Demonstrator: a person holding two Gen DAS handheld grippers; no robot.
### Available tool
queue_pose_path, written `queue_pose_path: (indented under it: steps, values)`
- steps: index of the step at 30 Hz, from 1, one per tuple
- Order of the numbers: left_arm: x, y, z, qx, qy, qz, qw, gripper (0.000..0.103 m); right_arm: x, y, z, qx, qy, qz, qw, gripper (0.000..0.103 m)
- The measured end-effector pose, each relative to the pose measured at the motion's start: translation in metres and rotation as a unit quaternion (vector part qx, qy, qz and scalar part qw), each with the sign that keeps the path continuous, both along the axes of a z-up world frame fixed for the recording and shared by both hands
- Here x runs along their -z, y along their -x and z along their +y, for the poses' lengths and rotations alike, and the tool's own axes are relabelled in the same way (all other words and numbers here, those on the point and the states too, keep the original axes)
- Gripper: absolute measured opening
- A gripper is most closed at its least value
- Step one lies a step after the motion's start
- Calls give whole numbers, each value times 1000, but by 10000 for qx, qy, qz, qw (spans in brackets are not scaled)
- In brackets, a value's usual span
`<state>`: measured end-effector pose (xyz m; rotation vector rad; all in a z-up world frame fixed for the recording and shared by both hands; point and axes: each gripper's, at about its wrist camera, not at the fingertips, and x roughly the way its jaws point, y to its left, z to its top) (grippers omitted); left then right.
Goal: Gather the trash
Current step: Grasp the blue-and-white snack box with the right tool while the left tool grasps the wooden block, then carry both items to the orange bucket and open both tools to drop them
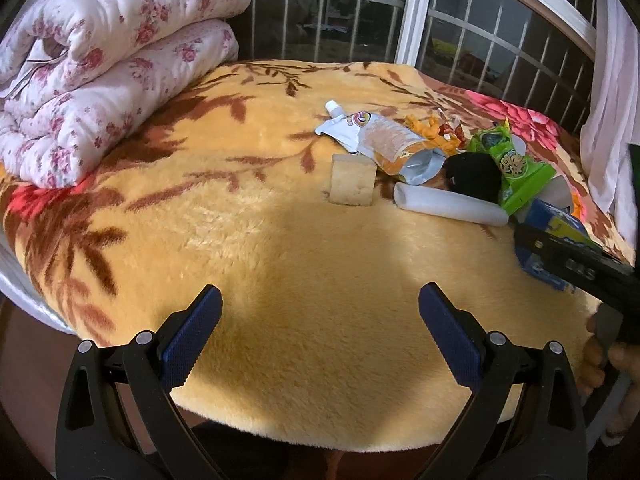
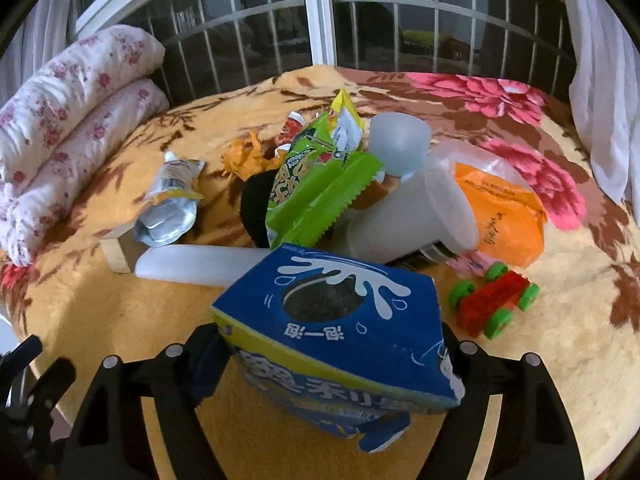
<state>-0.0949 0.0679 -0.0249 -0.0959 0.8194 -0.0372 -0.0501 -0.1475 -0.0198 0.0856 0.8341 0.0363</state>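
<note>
A heap of trash lies on the yellow flowered blanket (image 1: 280,240). In it are a green snack bag (image 2: 312,192), a silver and orange pouch (image 1: 384,136), a white tube (image 1: 448,204), clear plastic cups (image 2: 408,216) and an orange bag (image 2: 500,208). My right gripper (image 2: 328,344) is shut on a blue snack box (image 2: 332,320) at the heap's near side, with a finger pressed against each side of the box. My left gripper (image 1: 320,300) stands open over the blanket's near edge, left of the heap, with nothing between its fingers.
A folded floral quilt (image 1: 100,60) fills the bed's far left. A barred window (image 1: 400,20) runs behind, and a white curtain (image 2: 600,100) hangs at the right. A red toy car with green wheels (image 2: 492,300) sits right of the box. A pale block (image 1: 352,184) stands left of the heap.
</note>
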Motion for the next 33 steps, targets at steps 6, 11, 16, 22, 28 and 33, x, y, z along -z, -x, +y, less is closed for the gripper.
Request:
queue_pose_path:
  steps: [6, 11, 16, 22, 28, 33]
  values:
    - [0, -30, -6, 192, -184, 79, 9996, 96, -28, 45, -13, -235, -88, -528, 9983, 77]
    - [0, -73, -10, 89, -247, 266, 9993, 96, -38, 69, -22, -300, -27, -704, 9971, 77]
    - [8, -108, -14, 81, -325, 479, 9983, 96, -36, 75, -36, -236, -122, -707, 9971, 77]
    - [22, -134, -14, 94, -351, 714, 9968, 93, -28, 73, -43, -201, -235, -643, 9975, 77]
    - [28, -144, -17, 74, -498, 758, 9958, 43, -23, 73, -43, -213, -305, -599, 9975, 77]
    - [22, -129, -22, 44, -714, 516, 9961, 34, -30, 81, -40, -290, -253, -675, 9970, 77]
